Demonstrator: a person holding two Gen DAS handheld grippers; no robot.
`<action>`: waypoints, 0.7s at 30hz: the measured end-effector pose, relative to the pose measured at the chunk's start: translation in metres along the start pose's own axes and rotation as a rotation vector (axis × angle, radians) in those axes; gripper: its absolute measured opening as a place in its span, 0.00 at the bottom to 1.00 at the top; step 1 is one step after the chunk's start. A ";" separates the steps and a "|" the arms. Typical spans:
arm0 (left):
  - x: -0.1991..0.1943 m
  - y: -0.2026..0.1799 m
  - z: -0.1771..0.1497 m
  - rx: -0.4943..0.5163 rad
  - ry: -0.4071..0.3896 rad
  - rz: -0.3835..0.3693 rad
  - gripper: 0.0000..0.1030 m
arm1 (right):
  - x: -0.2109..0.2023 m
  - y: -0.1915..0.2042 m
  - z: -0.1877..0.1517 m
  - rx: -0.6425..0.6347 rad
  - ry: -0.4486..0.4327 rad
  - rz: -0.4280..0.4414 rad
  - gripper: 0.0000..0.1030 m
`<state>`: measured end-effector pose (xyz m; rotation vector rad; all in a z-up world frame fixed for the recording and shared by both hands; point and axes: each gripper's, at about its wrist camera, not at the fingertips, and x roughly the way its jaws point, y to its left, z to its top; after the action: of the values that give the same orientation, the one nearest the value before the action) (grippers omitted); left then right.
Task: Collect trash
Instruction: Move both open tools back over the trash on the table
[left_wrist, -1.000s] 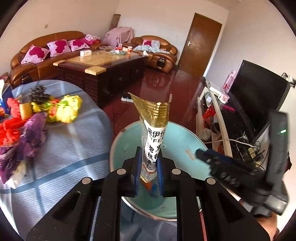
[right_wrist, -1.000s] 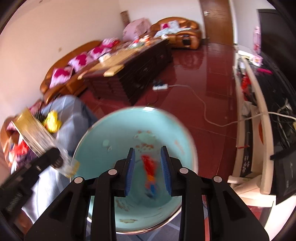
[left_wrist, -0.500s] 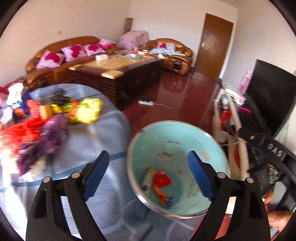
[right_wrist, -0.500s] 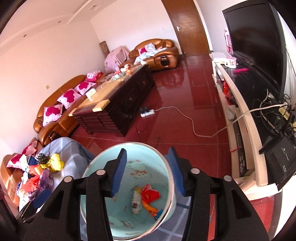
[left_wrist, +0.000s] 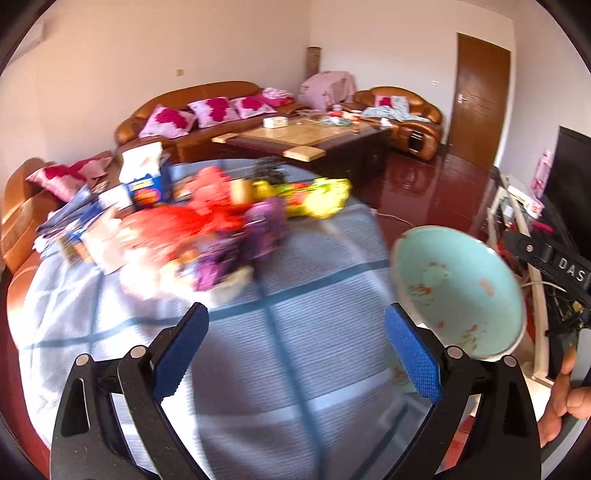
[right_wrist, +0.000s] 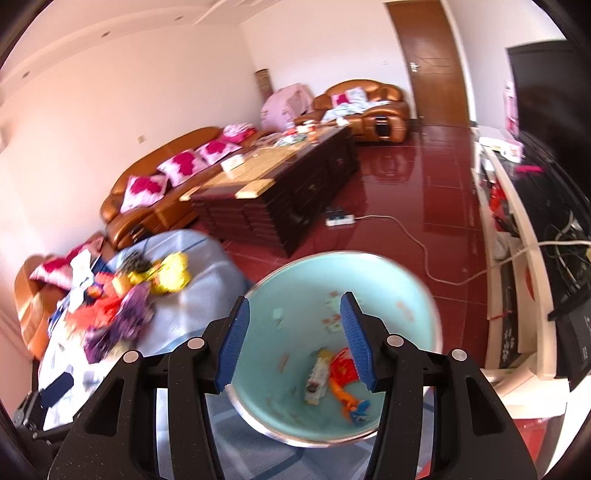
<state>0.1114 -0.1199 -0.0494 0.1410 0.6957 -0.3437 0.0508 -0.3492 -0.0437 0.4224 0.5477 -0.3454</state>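
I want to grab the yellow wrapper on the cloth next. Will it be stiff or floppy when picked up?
The yellow wrapper looks crumpled and thin, so probably floppy and light. Its glossy surface may slip between the tongs. It lies against the other wrappers on the blue cloth, so a neighbour might drag along.

white letters "DAS" on the black gripper body (left_wrist: 546, 258) at right

The blue cloth (left_wrist: 288, 354) in front of the left gripper (left_wrist: 297, 354) is bare, so there is room to pass. Farther on, a heap of wrappers (left_wrist: 221, 229) blocks the way (boxes too). The bucket (left_wrist: 461, 295) stands at the right.
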 end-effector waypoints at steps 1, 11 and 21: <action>-0.002 0.007 -0.003 -0.009 0.000 0.014 0.91 | 0.000 0.007 -0.003 -0.014 0.005 0.009 0.50; -0.009 0.075 -0.017 -0.109 -0.011 0.116 0.91 | 0.009 0.073 -0.032 -0.140 0.079 0.110 0.50; -0.003 0.123 -0.025 -0.204 0.004 0.158 0.91 | 0.023 0.129 -0.041 -0.201 0.125 0.204 0.50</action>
<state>0.1380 0.0022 -0.0642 0.0027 0.7149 -0.1203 0.1061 -0.2241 -0.0510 0.3039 0.6489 -0.0667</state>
